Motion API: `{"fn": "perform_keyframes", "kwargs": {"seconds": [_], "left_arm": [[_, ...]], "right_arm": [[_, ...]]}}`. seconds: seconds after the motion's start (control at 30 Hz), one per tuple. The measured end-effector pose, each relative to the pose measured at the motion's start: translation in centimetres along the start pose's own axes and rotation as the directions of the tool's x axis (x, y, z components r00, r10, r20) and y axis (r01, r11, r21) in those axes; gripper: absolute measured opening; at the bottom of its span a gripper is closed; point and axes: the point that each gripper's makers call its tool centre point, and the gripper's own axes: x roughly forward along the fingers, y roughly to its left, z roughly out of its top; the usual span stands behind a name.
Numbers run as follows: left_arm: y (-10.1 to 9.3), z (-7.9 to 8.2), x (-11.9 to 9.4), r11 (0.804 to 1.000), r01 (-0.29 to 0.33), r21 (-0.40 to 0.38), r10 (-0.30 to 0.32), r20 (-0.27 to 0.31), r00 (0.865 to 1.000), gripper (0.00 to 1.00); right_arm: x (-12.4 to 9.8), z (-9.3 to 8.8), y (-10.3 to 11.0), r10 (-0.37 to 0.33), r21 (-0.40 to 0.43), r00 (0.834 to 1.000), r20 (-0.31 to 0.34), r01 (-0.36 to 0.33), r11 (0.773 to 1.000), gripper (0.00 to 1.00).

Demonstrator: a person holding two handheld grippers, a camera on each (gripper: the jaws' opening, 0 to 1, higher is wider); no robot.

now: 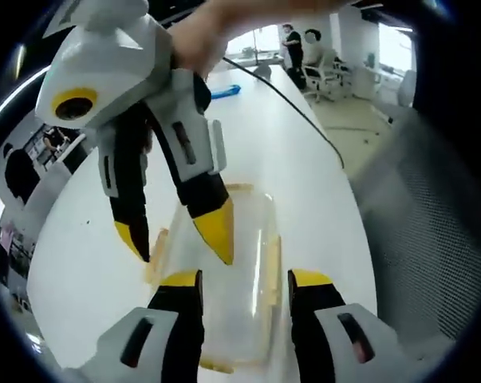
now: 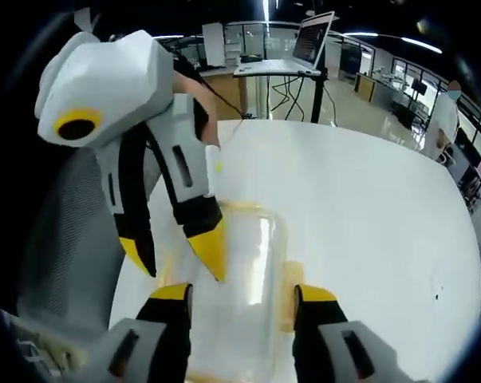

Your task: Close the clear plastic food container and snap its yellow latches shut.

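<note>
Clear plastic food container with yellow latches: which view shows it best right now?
Left gripper view: the clear plastic food container shows its long yellow side latch and far rim. Right gripper view shows the container more washed out by glare.

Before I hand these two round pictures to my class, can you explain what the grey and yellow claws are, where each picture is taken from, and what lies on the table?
No robot here: a person holds a two-jawed claw in each hand, and a fisheye camera rides on each.

In the left gripper view, the left claw rises from the bottom and the right claw reaches in from above. In the right gripper view, the right claw is at the bottom and the left claw comes in.

On the white table lies a clear plastic container with yellow latches. Both claws are open over it, holding nothing.
</note>
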Motion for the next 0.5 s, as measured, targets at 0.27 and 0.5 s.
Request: {"fn": "perform_keyframes", "kwargs": {"seconds": [0.27, 0.5], "left_arm": [[0.33, -0.16, 0.4, 0.983, -0.09, 0.161, 0.094, -0.02, 0.995, 0.36], [0.25, -0.23, 0.55, 0.978, -0.138, 0.153, 0.145, -0.034, 0.989, 0.34]], "right_arm": [[0.32, -0.07, -0.01, 0.031, 0.001, 0.999, -0.04, -0.031, 1.0, 0.49], [0.36, -0.15, -0.27, 0.061, 0.02, 0.995, -0.084, -0.06, 0.998, 0.44]]}}
